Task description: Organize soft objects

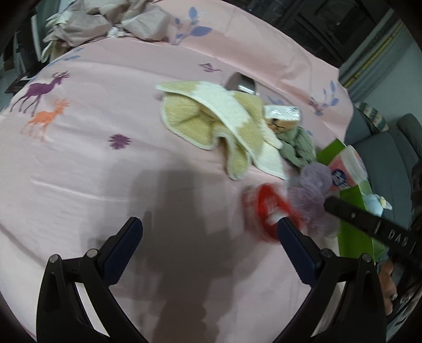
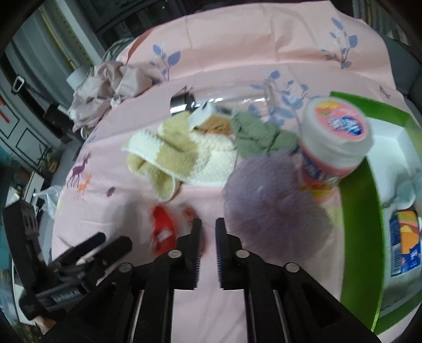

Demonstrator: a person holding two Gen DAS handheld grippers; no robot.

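Observation:
A yellow and cream knitted cloth point(image 1: 219, 121) point(image 2: 182, 155) lies crumpled on the pink bedsheet. A grey-green cloth point(image 1: 298, 145) point(image 2: 261, 137) lies beside it. A fluffy purple ball point(image 1: 313, 192) point(image 2: 266, 198) sits near a green box point(image 1: 353, 232) point(image 2: 366, 190). A blurred red packet point(image 1: 266, 208) point(image 2: 163, 232) lies in front. My left gripper point(image 1: 208, 232) is open and empty above bare sheet; it also shows in the right wrist view point(image 2: 105, 242). My right gripper point(image 2: 208, 224) is nearly shut and empty, between the red packet and the purple ball.
A pink-lidded tub point(image 2: 332, 137) point(image 1: 348, 168) stands tilted at the green box's edge. The box holds a blue packet point(image 2: 403, 242) and a pale soft toy point(image 2: 408, 190). A metal cup point(image 2: 182, 103) and a tissue pack point(image 1: 282, 113) lie behind the cloths. Bunched bedding point(image 1: 105, 23) is at the far left.

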